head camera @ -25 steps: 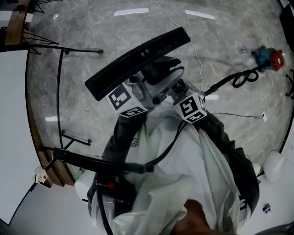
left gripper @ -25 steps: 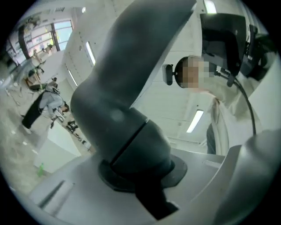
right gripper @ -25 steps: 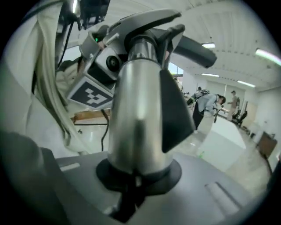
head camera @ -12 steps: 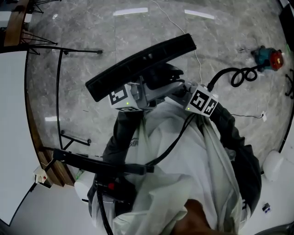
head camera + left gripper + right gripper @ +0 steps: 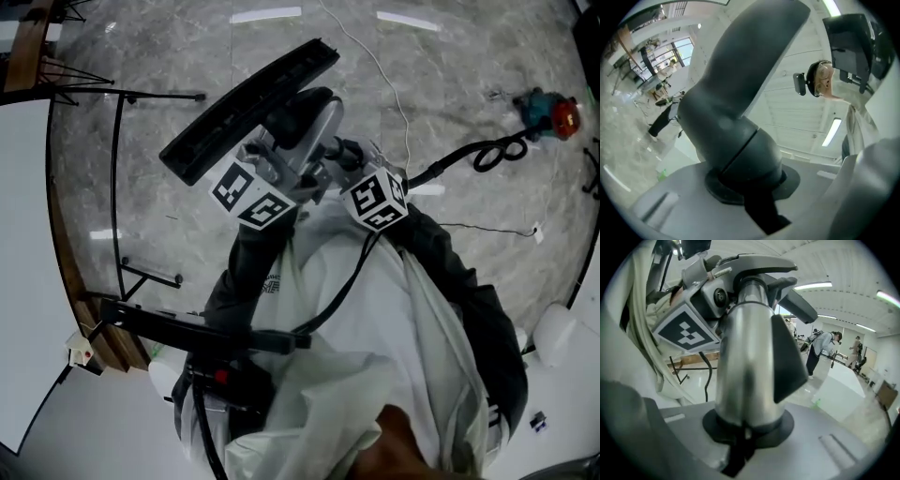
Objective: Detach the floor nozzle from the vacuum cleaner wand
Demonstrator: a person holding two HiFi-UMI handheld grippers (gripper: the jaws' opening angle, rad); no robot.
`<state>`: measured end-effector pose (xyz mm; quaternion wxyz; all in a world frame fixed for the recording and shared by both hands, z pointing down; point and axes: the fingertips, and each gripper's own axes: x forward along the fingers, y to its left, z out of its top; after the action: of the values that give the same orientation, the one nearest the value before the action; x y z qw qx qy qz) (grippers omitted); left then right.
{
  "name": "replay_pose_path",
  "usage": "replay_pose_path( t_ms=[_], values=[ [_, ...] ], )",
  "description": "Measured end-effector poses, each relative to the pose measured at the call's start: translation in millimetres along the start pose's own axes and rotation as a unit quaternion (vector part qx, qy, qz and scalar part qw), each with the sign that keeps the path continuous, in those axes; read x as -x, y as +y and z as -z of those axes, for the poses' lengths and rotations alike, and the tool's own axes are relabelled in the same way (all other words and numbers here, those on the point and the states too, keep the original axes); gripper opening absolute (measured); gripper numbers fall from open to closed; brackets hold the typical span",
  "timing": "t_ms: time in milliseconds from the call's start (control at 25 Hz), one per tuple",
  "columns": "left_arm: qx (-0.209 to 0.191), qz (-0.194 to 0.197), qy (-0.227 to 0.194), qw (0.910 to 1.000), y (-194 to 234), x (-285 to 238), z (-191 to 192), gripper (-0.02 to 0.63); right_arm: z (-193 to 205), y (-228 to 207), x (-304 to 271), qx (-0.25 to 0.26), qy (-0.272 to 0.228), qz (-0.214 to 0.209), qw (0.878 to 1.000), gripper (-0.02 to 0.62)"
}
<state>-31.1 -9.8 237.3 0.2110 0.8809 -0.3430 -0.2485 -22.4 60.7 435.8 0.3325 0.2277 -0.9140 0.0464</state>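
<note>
The long black floor nozzle point(image 5: 244, 105) hangs slanted above the marble floor in the head view. Its dark grey neck point(image 5: 736, 117) fills the left gripper view, where my left gripper point(image 5: 745, 190) is shut on it just below the swivel joint. The silver wand tube point(image 5: 743, 362) stands upright in the right gripper view, with my right gripper point(image 5: 745, 432) shut on it. From above, the left gripper point(image 5: 281, 157) and right gripper point(image 5: 330, 167) sit close side by side. Where neck and wand meet is hidden between them.
On the floor at the right lie a looped black hose point(image 5: 489, 155) and a red and teal device point(image 5: 548, 112). A thin white cable point(image 5: 394, 89) runs across the floor. A black metal frame point(image 5: 117, 169) and a white table point(image 5: 23, 234) stand at the left. People point(image 5: 824, 352) stand far off.
The nozzle has shifted left and tilted steeper, its right end swinging toward the top of the view. Both grippers have moved left with it, staying shut on neck and wand.
</note>
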Motion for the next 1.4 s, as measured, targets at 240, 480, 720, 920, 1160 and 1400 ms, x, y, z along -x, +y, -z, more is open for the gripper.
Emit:
replay_pose_path(
  t_ms=[240, 480, 720, 920, 1160, 1400],
  values=[
    [0.025, 0.277, -0.002, 0.9604, -70, 20, -1, 0.077, -7, 53, 32, 0.016, -0.019, -0.245, 0.969, 0.04],
    [0.051, 0.245, -0.028, 0.9679, -57, 12, -7, 0.078, -3, 56, 39, -0.019, -0.001, -0.288, 0.957, 0.039],
    [0.006, 0.022, -0.027, 0.9994, -15, 11, -10, 0.078, -4, 24, 12, -0.016, 0.009, -0.047, 0.999, 0.04],
    [0.012, 0.098, -0.036, 0.9944, -36, 13, -15, 0.078, -7, 24, 23, 0.022, 0.006, -0.078, 0.997, 0.04],
    [0.043, 0.358, -0.022, 0.9323, -112, 23, -2, 0.078, -1, 74, 78, 0.021, -0.018, -0.36, 0.933, 0.04],
    [0.035, 0.141, -0.016, 0.9893, -50, 0, -7, 0.078, -2, 34, 37, -0.027, -0.001, -0.127, 0.992, 0.04]
  ],
)
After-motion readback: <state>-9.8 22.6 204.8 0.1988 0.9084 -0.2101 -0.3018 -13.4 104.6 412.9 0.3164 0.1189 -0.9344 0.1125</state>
